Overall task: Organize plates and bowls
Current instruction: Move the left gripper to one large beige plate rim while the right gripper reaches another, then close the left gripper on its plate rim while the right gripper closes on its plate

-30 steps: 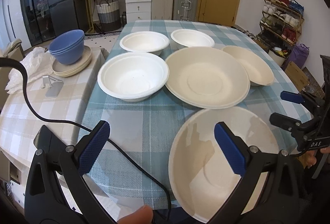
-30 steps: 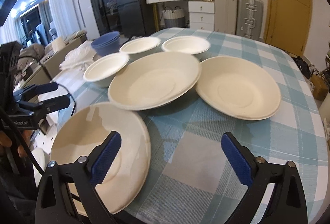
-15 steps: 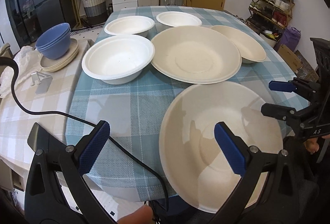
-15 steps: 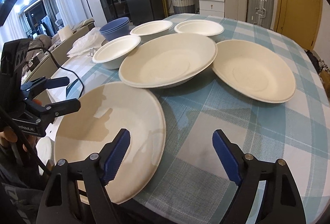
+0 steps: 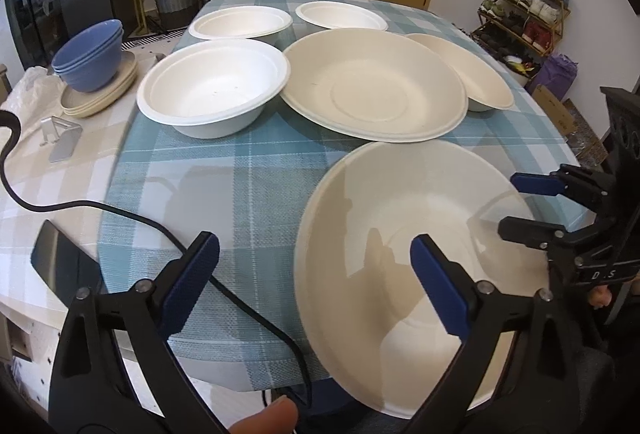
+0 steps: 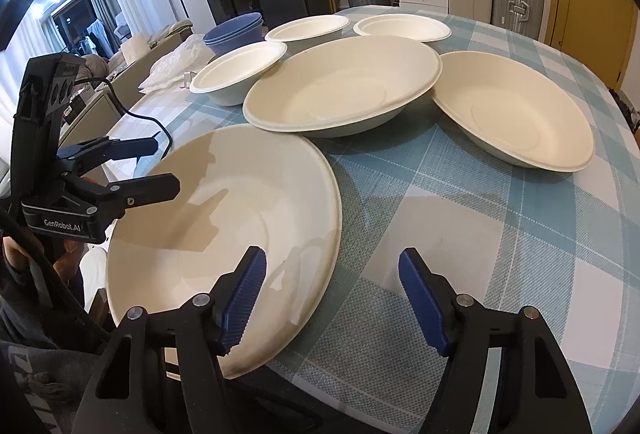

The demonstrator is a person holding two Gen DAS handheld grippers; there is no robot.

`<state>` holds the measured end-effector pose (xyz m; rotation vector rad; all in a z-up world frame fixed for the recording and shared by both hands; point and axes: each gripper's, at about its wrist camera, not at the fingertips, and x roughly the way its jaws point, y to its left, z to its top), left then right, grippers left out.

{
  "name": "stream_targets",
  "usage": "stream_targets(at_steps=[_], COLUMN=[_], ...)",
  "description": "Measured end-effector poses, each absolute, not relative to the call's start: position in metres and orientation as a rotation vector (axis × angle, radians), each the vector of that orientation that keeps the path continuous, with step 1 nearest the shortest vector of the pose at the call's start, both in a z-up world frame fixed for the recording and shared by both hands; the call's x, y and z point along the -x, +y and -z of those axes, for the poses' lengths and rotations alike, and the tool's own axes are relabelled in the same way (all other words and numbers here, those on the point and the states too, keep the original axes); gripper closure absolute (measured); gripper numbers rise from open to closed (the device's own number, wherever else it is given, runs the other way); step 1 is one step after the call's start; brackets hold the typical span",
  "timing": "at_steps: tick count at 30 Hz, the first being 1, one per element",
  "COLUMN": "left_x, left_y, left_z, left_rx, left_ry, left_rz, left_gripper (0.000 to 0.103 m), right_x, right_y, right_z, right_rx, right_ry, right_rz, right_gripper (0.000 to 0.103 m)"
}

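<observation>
"GenRobot.AI" is printed on the left hand-held gripper [image 6: 160,168]; its jaws are wide, closing slightly, straddling the near rim of the nearest cream round paper plate [image 5: 404,218], pads not pressing. The right hand-held gripper [image 6: 332,298] is closing, jaws still apart over that plate's right rim, no contact. The plate overhangs the near edge of the blue-checked cloth surface [image 5: 240,170]. Bare cloth lies left of it. Beyond are two more cream plates and three white paper bowls [image 5: 212,86].
</observation>
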<state>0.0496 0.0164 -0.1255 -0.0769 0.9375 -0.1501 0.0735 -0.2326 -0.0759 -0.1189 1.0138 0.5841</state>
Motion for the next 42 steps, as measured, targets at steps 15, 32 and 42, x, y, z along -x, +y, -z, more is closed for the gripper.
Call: stream_targets(at_steps=[15,32,42], left_x=[-0.056,-0.06,-0.056], left_y=[0.004,0.003,0.0], left_z=[0.143,0.151,0.148], left_rx=[0.056,0.068,0.066], left_ry=[0.977,0.985,0.985], left_rz=[0.178,0.184,0.19], left_gripper=[0.039,0.078,0.079], right_x=[-0.074,-0.077,-0.075], right_y=[-0.227,-0.234,-0.241], right_z=[0.084,0.085,0.084], right_rx=[0.092,0.013,-0.03], right_ry=[1.069,1.077,1.055], right_rz=[-0.643,-0.661,-0.65], right_gripper=[0.055,0.084,0.086])
